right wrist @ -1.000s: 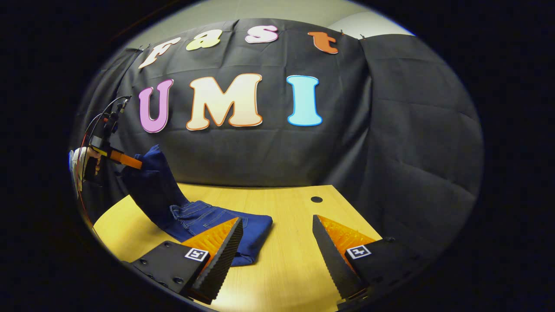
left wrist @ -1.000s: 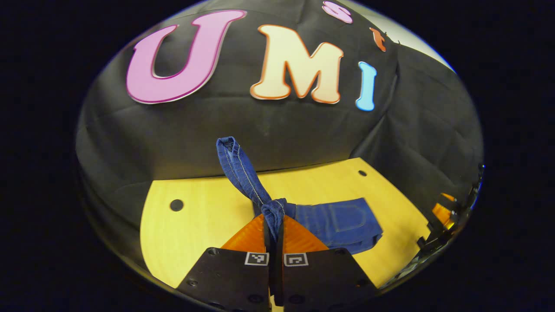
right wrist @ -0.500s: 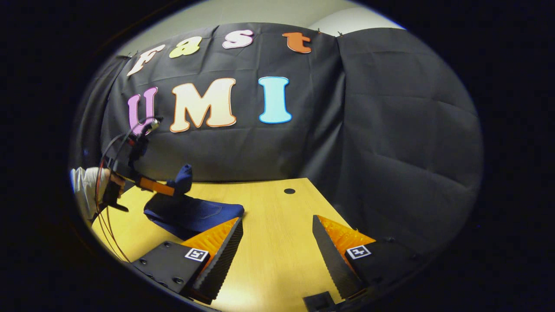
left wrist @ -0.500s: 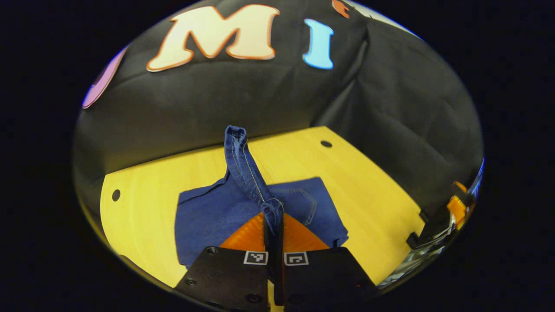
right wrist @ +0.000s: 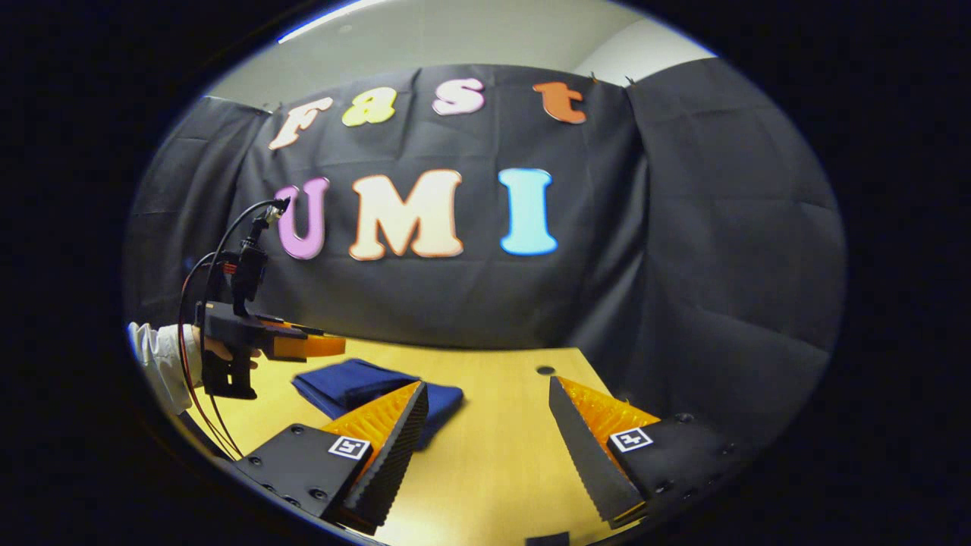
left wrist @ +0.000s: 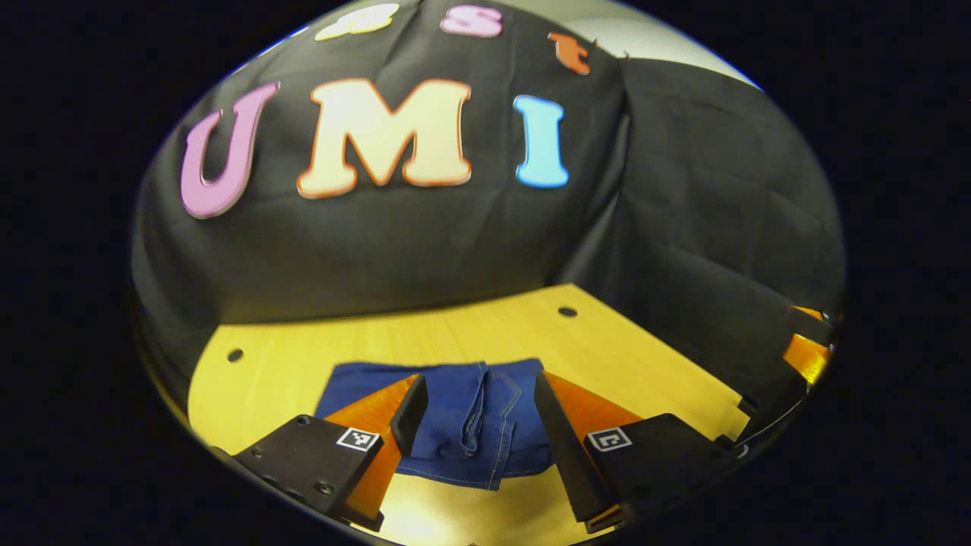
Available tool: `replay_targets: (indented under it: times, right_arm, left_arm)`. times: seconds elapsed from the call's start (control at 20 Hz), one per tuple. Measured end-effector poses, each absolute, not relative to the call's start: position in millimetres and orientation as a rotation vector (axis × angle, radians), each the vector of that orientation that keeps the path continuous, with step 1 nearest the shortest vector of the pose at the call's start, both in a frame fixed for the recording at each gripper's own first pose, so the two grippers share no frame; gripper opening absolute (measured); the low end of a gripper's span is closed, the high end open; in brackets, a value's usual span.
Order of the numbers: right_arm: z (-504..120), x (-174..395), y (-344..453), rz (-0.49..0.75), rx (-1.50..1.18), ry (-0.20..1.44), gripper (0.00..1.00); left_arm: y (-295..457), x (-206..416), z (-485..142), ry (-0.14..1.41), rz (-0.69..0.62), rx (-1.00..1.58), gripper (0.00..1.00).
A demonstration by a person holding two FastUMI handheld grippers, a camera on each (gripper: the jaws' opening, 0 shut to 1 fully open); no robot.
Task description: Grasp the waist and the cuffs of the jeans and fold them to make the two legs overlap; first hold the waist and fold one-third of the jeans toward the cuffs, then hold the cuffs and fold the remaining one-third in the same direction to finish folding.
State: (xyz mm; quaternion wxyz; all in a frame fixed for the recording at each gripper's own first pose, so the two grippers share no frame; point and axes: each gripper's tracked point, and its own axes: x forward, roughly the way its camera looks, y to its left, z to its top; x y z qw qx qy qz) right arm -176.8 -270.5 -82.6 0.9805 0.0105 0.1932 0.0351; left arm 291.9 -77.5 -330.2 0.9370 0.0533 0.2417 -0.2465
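The jeans (left wrist: 470,421) lie folded in a flat blue bundle on the yellow table (left wrist: 288,364), near its front edge. The left tongs (left wrist: 474,409) are wide apart and empty, with the jeans seen between the two fingers. In the right gripper view, the right tongs (right wrist: 485,425) are also wide apart and empty, above bare table to the right of the jeans (right wrist: 364,383). A hand (right wrist: 216,349) holds the left tongs (right wrist: 303,345) just above the bundle.

Both views are sharp with no motion blur, but have heavy fisheye bowing toward the rims. Light is dim overall, coming from overhead. In the left gripper view the table (left wrist: 622,356) is saturated yellow, with a glare patch at 6 o'clock. In the right gripper view a pale ceiling (right wrist: 455,34) is brightest at 12 o'clock. The wall cloth (right wrist: 721,250) is underexposed, though its creases are readable.
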Motion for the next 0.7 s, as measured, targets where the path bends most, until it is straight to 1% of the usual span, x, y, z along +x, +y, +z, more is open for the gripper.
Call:
replay_targets:
  times: [0.05,0.1,0.2,0.3,0.35,0.45,0.5,0.65,0.7]
  right_arm:
    - [-70.4,-171.8,-249.2,0.108,0.032,0.359,0.94]
    - [-56.2,-168.7,-230.0,0.133,0.031,0.323,0.98]
    - [-25.4,-163.5,-197.4,0.162,0.026,0.25,1.0]
    - [-0.6,-170.3,-159.8,0.203,0.041,0.204,0.97]
    - [13.9,-173.9,-146.0,0.218,0.047,0.173,0.97]
    - [35.9,-182.4,-124.5,0.24,0.037,0.123,1.0]
    - [43.3,-186.2,-116.1,0.244,0.016,0.097,1.0]
    - [51.9,-197.6,-104.4,0.249,0.007,0.074,1.0]
    - [56.6,-200.3,-101.8,0.244,0.01,0.064,0.99]
  left_arm:
    - [-69.1,282.5,-307.3,0.45,-0.504,0.109,0.84]
    - [-62.6,271.8,-286.0,0.41,-0.496,0.105,0.86]
    - [-36.7,254.2,-236.7,0.306,-0.454,0.085,0.87]
    - [-22.1,231.2,-205.1,0.256,-0.455,0.057,0.87]
    - [-12.3,220.4,-197.2,0.256,-0.45,0.049,0.88]
    - [15.8,199.6,-183.7,0.205,-0.427,0.061,0.89]
    - [24.2,193.5,-176.2,0.185,-0.424,0.074,0.88]
    - [43.5,173.4,-165.9,0.164,-0.418,0.095,0.88]
    - [48.0,168.1,-161.0,0.147,-0.412,0.098,0.88]
